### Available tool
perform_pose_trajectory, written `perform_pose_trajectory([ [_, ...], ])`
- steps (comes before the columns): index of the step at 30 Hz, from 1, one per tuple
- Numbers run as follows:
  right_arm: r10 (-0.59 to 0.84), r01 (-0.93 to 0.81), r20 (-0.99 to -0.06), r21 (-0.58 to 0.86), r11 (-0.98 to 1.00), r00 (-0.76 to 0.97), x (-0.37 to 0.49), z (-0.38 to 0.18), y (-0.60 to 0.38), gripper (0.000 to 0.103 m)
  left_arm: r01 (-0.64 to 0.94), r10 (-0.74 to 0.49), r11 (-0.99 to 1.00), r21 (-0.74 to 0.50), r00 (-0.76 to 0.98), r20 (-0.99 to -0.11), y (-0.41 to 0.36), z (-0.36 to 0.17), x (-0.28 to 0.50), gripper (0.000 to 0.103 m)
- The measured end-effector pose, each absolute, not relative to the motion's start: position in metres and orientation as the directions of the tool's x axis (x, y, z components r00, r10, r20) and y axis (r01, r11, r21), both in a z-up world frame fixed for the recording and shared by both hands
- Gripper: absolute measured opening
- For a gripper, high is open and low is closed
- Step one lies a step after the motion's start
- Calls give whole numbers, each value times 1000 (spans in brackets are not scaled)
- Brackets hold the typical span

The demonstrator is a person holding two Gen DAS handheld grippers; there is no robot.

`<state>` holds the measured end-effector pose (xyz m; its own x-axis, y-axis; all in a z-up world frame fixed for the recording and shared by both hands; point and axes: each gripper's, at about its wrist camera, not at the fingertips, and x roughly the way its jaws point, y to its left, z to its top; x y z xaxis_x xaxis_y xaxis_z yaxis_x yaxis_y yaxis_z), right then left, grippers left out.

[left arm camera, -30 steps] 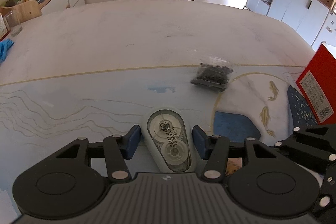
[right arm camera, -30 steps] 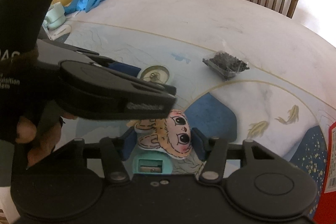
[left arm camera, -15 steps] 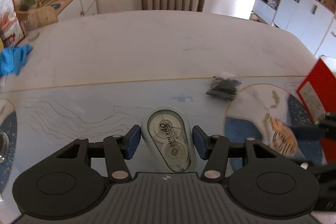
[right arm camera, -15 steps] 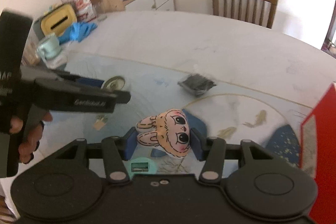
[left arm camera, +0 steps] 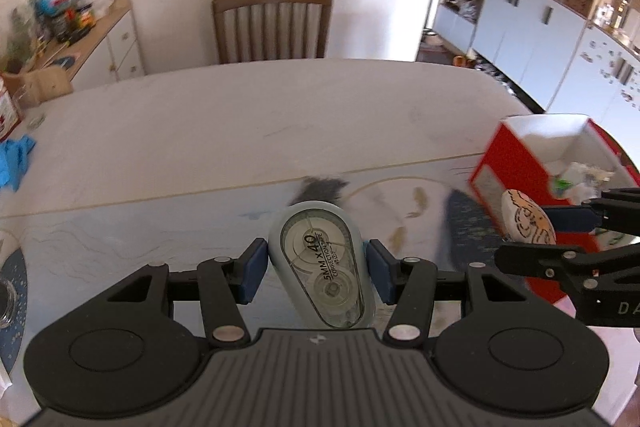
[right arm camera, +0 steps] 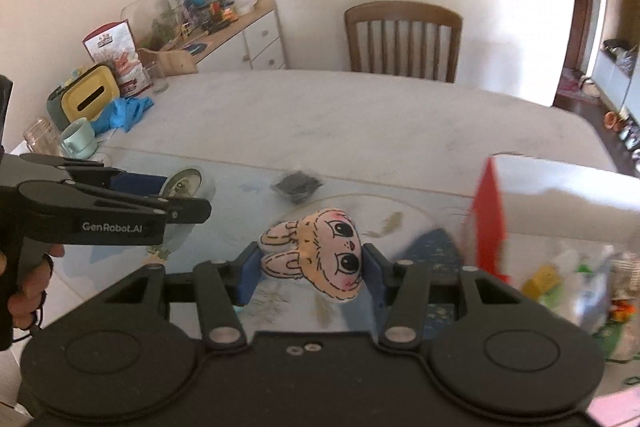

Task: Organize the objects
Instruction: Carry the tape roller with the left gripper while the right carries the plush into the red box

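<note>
Pale, plain walls behind a wide oval table [left arm camera: 248, 115] topped in a whitish cloth, with a blue-and-white printed mat [left arm camera: 120, 227] over the near half. At the far edge, a brown wooden chair [left arm camera: 273, 23] with a slatted back; left of it, against the wall, a low white sideboard [right arm camera: 256, 39] with a wooden top crowded with clutter. To the right, white cupboards [left arm camera: 532, 23] with open shelves above, and strong daylight washing out the wall beside them.

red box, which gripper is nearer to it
Right. The right gripper, holding the bunny toy, is beside the red box; the left gripper, holding correction tape, is farther away.
</note>
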<state>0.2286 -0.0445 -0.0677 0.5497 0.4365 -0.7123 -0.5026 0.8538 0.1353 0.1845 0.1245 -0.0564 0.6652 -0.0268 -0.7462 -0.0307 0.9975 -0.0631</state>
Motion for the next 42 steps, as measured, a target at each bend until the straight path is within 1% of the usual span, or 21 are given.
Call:
perform_pose_trajectory([
  [4, 389, -484, -707, 74, 872, 591, 219, -61, -66, 51, 13, -54, 998, -62, 674, -736, 98, -45, 184, 54],
  [14, 362, -430, -692, 82, 899, 625, 212, -52, -138, 51, 96, -110, 994, -60, 680, -725, 24, -32, 192, 54],
  [25, 298, -335, -699, 89, 938, 650, 218, -58, -234, 52, 158, -131, 987, -34, 656, -744, -57, -38, 214, 54],
  [34, 275, -317, -712, 77, 945, 646, 232, -70, -282, 52, 198, -137, 980, -8, 648, -749, -119, -44, 247, 54],
  [42, 273, -336, -730, 64, 940, 626, 253, -82, -298, 52, 205, -120, 979, 15, 630, -767, -155, -47, 297, 54],
])
